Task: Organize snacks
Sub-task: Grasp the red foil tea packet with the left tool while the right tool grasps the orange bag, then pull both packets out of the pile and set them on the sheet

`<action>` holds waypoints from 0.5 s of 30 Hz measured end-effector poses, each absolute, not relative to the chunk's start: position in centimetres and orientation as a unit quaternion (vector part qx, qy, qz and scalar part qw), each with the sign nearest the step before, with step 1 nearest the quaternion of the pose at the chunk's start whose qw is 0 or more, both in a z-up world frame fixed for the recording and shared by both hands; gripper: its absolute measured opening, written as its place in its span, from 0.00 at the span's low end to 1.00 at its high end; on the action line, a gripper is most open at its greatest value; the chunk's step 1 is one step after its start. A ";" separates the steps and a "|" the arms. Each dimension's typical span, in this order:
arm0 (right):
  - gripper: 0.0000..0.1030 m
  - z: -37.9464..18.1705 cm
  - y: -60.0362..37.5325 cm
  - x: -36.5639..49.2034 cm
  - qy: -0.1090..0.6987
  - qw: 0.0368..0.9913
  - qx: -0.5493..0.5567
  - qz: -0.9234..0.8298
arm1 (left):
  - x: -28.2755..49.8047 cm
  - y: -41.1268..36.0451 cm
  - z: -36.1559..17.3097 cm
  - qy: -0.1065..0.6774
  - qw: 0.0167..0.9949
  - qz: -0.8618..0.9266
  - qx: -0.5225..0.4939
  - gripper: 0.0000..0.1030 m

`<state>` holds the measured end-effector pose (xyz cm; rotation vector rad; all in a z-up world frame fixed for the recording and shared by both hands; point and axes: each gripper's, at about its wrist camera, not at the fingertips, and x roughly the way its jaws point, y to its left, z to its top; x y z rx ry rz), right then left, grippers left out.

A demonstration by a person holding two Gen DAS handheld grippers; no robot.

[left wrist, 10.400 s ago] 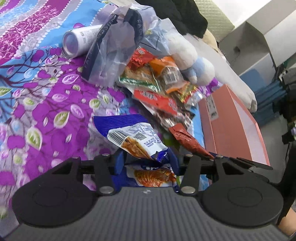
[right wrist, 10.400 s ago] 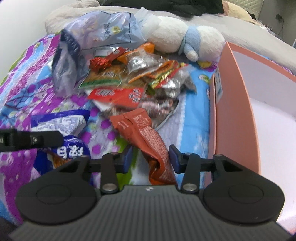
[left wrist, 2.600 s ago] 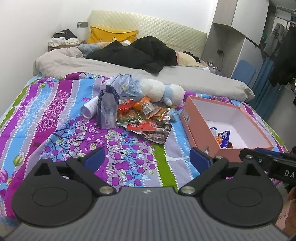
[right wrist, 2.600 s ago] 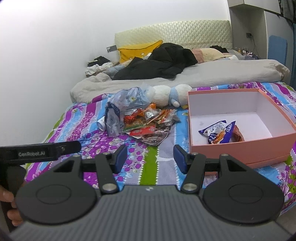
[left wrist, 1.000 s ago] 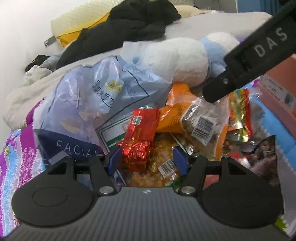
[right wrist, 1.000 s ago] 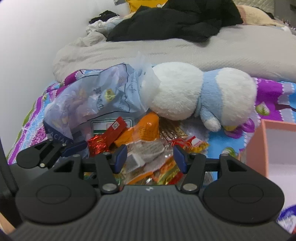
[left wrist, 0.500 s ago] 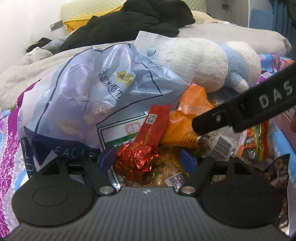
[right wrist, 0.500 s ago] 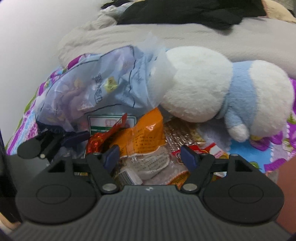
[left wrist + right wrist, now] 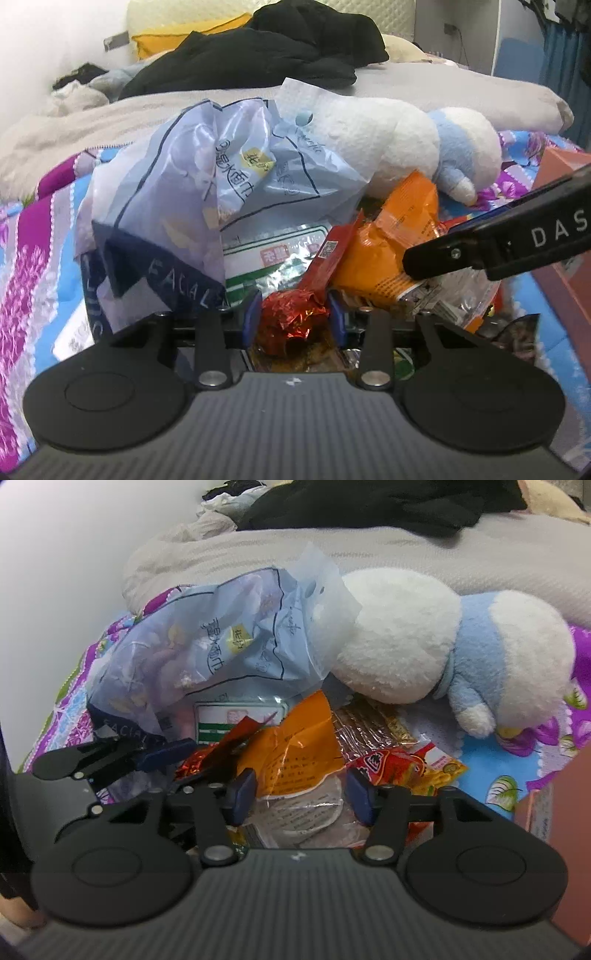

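The left gripper (image 9: 293, 320) has just been closing, and its blue pads now stand against both sides of the crumpled foil end of the red snack packet (image 9: 295, 317); the jaws look clenched on it. The packet's long axis runs up and away from the jaws, its flat printed half leaning against the orange snack bag (image 9: 384, 254), so a pull straight back along that line should slide it free of the pile.

Taking the orange snack bag as the landmark: the red packet lies just to its left, touching it; the pale blue facial tissue bag (image 9: 207, 192) rises behind and to the left; the white and blue plush toy (image 9: 402, 147) rests just behind it on the bed; the pink box (image 9: 557, 166) shows at the far right edge.

The right gripper (image 9: 301, 794) has also been closing. Its jaws straddle the lower, clear end of the orange snack bag (image 9: 299, 760), but a gap shows at each pad, so they are not yet gripping. The bag's long axis points away from these jaws, toward the plush toy (image 9: 443, 646).
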<state>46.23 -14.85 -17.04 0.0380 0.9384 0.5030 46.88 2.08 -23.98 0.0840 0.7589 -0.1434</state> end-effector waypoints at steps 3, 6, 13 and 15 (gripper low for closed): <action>0.52 -16.3 -15.4 45.2 0.445 0.864 0.023 0.232 | 45.6 1.8 -23.3 0.371 0.925 -0.072 0.028 0.42; 0.52 -15.5 -16.1 43.8 0.444 0.868 0.021 0.221 | 44.3 1.7 -22.3 0.372 0.925 -0.074 0.009 0.41; 0.51 -13.6 -17.6 39.5 0.445 0.871 0.031 0.208 | 40.4 2.7 -19.7 0.383 0.918 -0.077 -0.063 0.19; 0.51 -13.1 -17.9 38.0 0.445 0.871 0.031 0.207 | 39.0 2.7 -19.3 0.388 0.916 -0.077 -0.068 0.19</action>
